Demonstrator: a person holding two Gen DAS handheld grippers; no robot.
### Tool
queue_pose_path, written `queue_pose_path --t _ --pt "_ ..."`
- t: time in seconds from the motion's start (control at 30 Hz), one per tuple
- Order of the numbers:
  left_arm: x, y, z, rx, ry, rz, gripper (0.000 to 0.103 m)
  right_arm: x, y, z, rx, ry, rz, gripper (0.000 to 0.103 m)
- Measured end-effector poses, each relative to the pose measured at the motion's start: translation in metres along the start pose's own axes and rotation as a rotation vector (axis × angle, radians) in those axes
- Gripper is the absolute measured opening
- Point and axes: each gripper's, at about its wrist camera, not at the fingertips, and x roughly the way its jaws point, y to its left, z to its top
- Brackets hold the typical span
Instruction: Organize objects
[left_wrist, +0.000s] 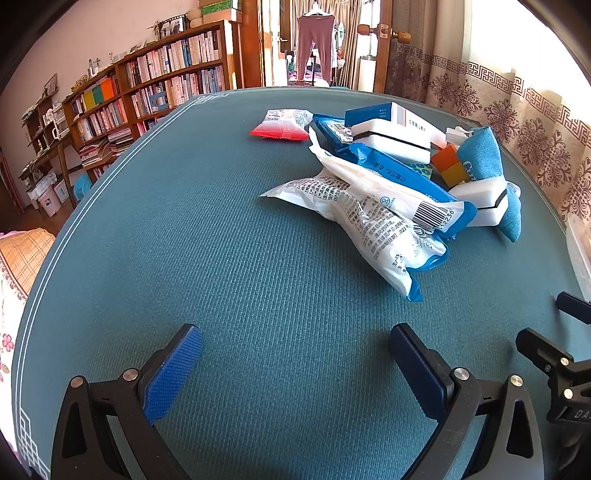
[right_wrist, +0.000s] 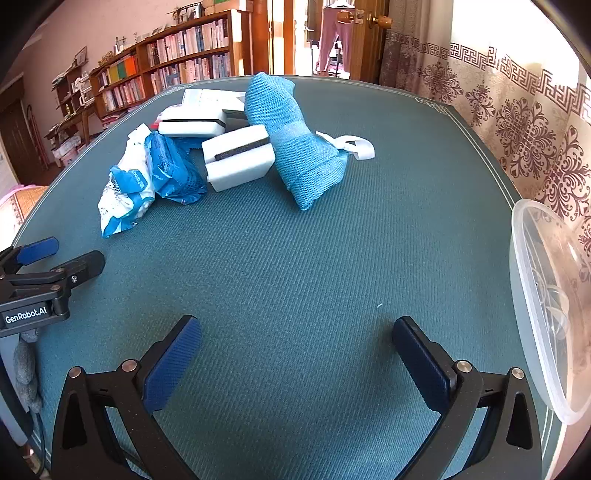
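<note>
A heap of objects lies on the teal table mat (left_wrist: 221, 258): a white printed packet (left_wrist: 369, 221), blue packets (left_wrist: 399, 170), white blocks with black stripes (left_wrist: 395, 142), a coloured cube (left_wrist: 450, 166), a rolled blue cloth (left_wrist: 480, 155) and a red-edged sachet (left_wrist: 284, 123). My left gripper (left_wrist: 295, 354) is open over bare mat in front of the heap. In the right wrist view the blue cloth (right_wrist: 291, 136), a white block (right_wrist: 238, 157) and packets (right_wrist: 147, 177) lie ahead. My right gripper (right_wrist: 295, 347) is open and holds nothing. The left gripper (right_wrist: 55, 266) shows at its left.
A clear plastic tub (right_wrist: 543, 295) stands at the table's right edge. Curtains (right_wrist: 517, 122) hang behind the table on the right. A bookshelf (left_wrist: 155, 81) lines the far left wall, with a doorway (left_wrist: 314, 44) beyond. The right gripper (left_wrist: 561, 362) shows low right.
</note>
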Motion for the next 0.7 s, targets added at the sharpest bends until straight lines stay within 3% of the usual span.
queue_pose_path --t 0.53,0.7 --pt "0.000 0.000 0.000 0.001 0.001 0.002 0.103 0.029 0.017 0.075 -0.174 -0.168 -0.197 0.102" --pt "0.000 0.000 0.000 0.001 0.001 0.003 0.103 0.042 0.020 0.085 -0.201 -0.194 -0.185 0.100"
